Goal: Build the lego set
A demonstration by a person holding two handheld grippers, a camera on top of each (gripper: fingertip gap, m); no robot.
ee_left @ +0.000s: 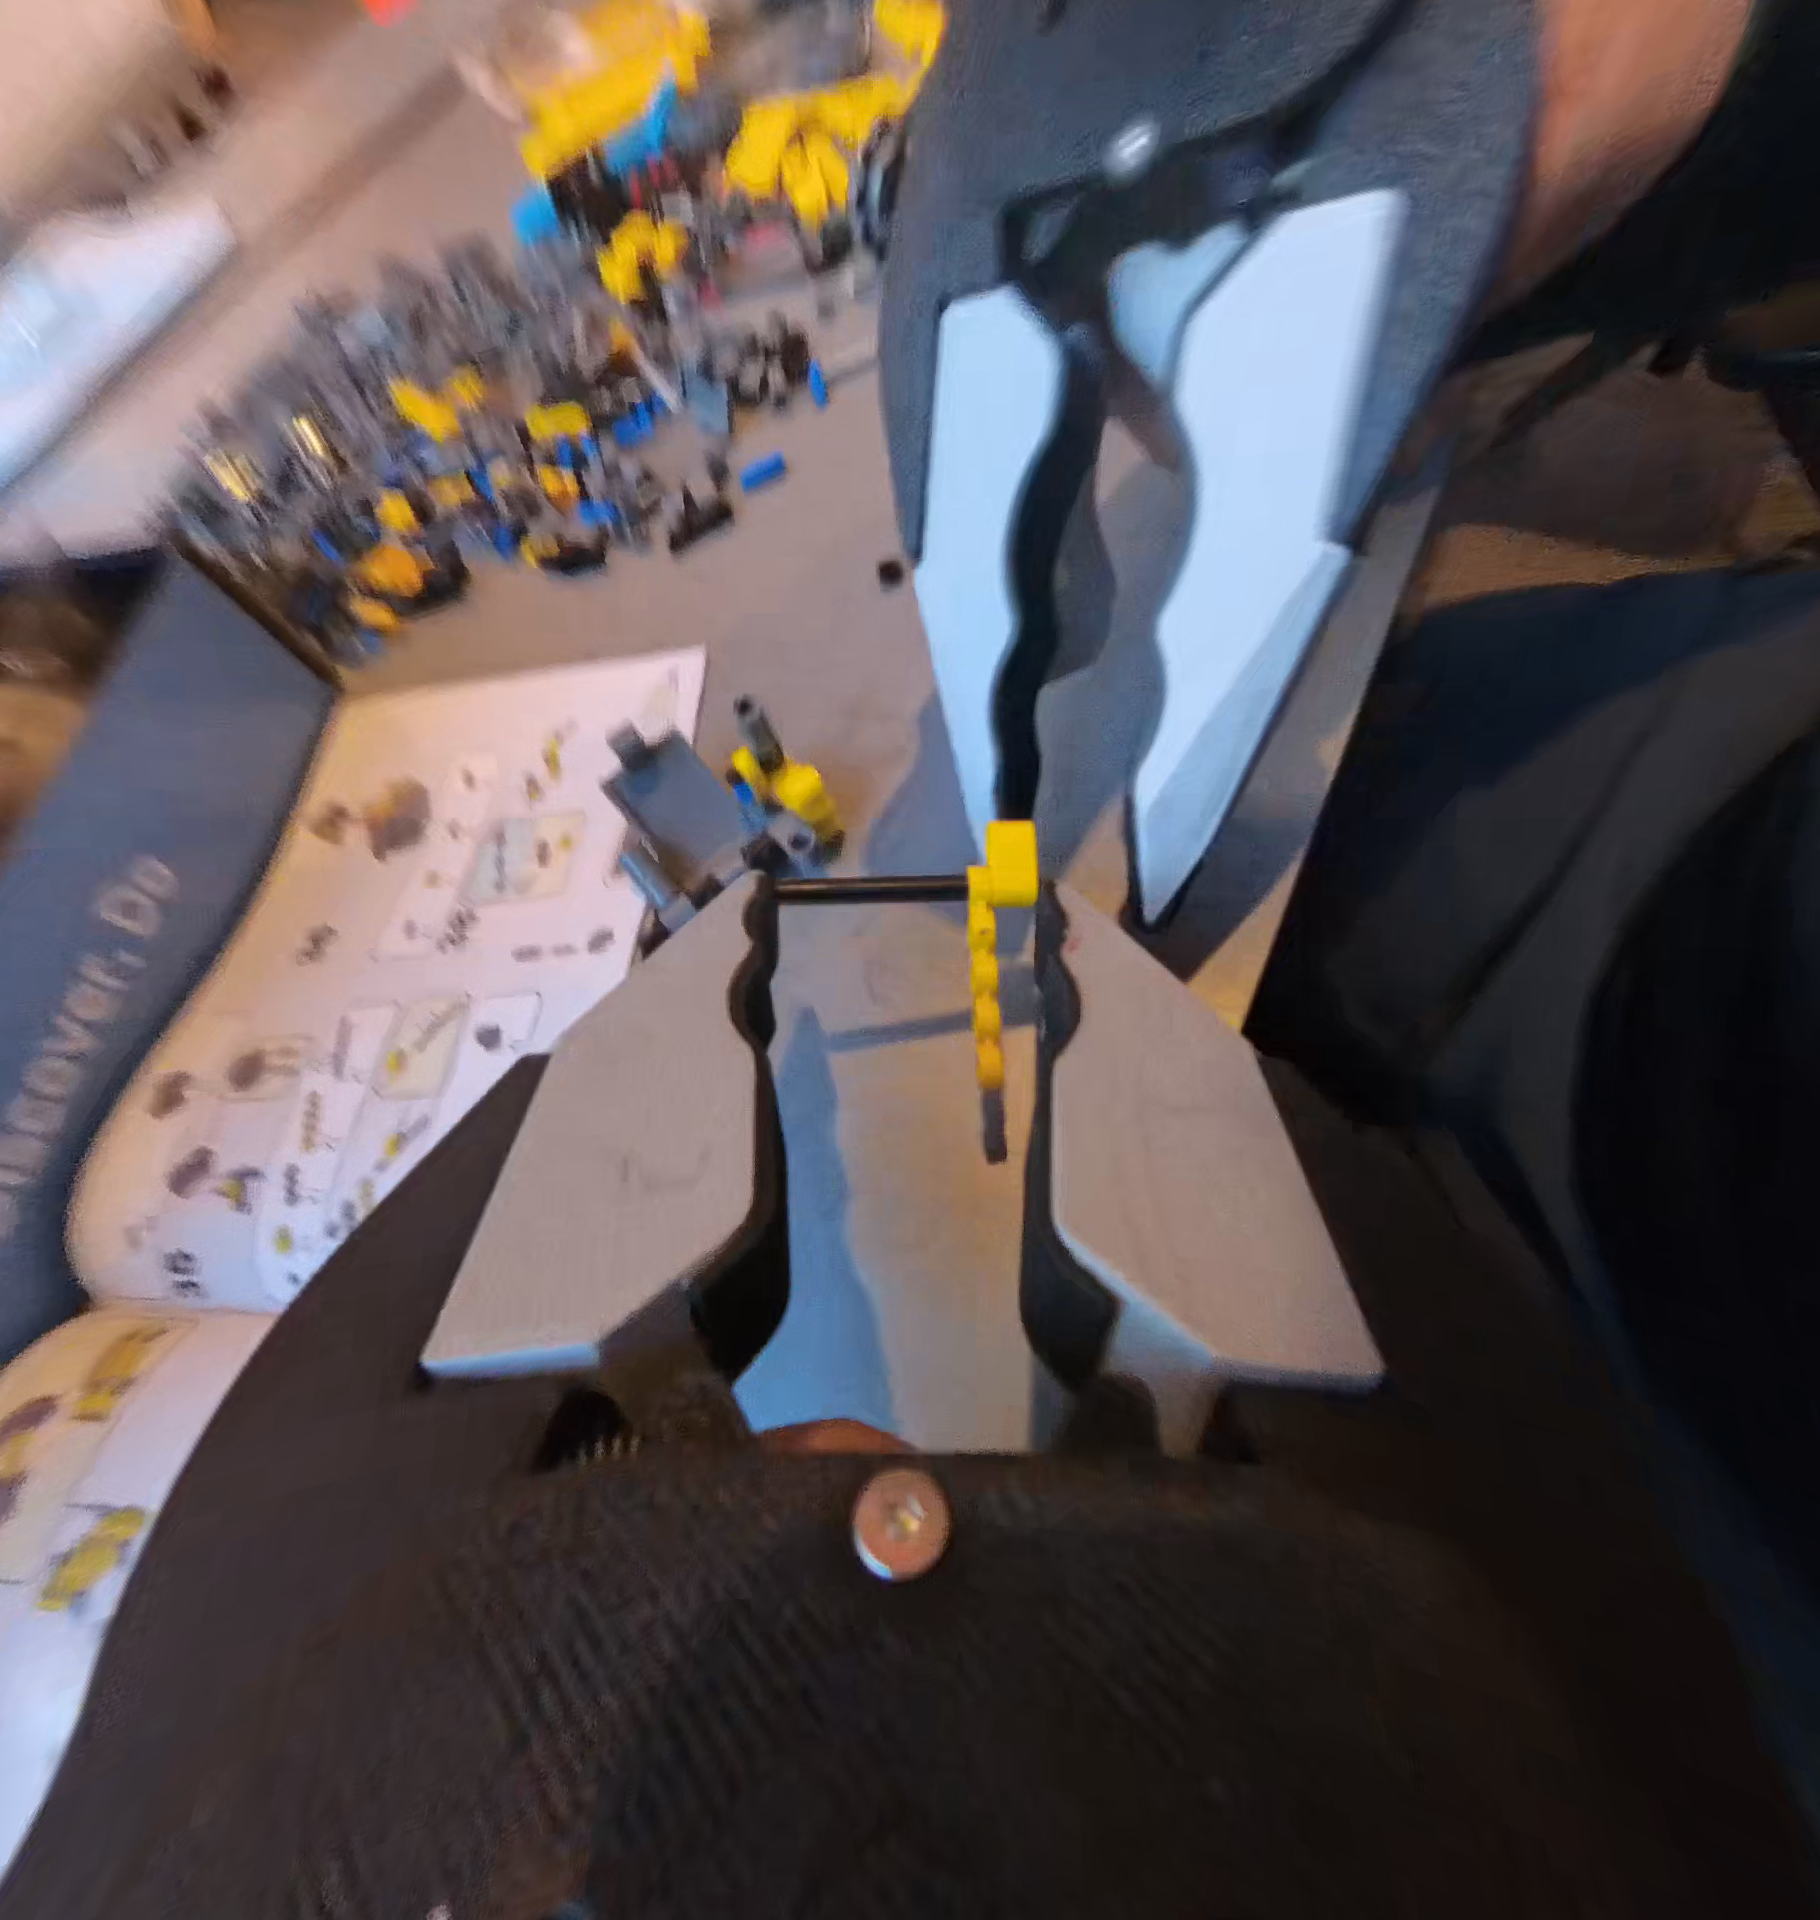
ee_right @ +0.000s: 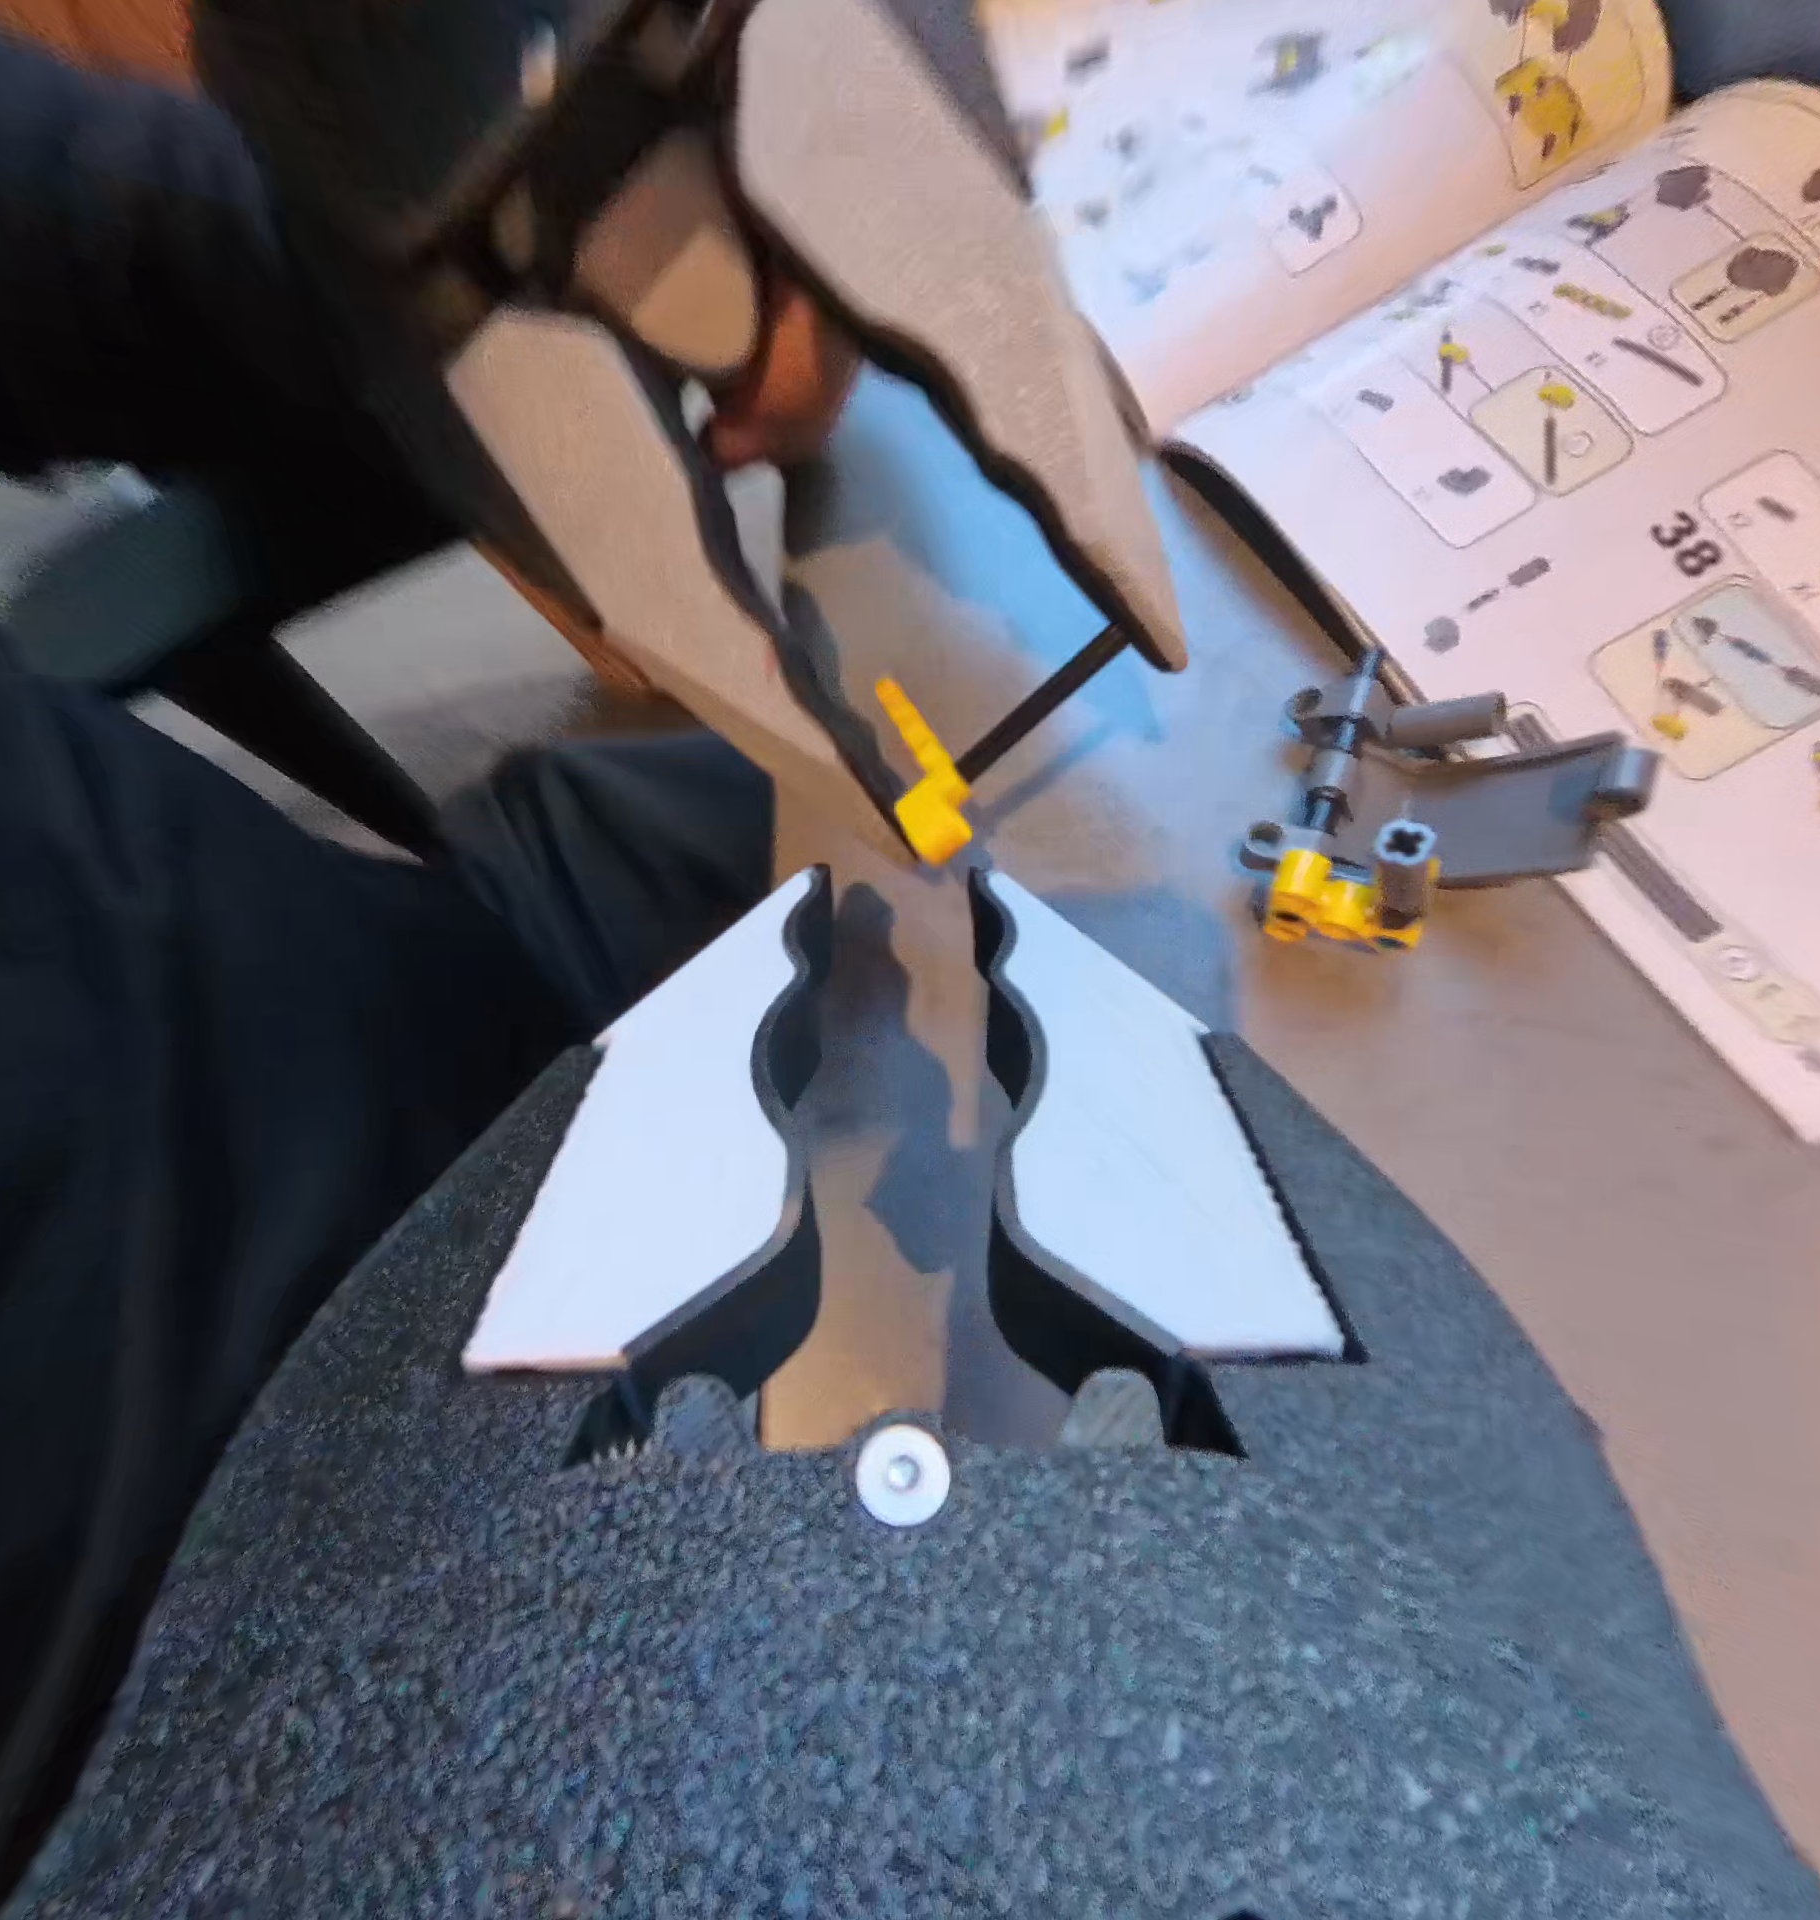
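While my left tool (ee_left: 901,894) is clamped endwise on a black axle (ee_left: 870,886) carrying a yellow beam (ee_left: 989,997) above the desk (ee_right: 1405,1195), my right tool (ee_right: 898,883) hangs empty, fingers slightly apart, tips just beside that beam, with a grey-and-yellow subassembly (ee_right: 1405,831) near the open instruction booklet (ee_right: 1508,312).

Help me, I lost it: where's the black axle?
In the left wrist view, the black axle spans the left gripper's fingertips, its right end in the yellow beam.
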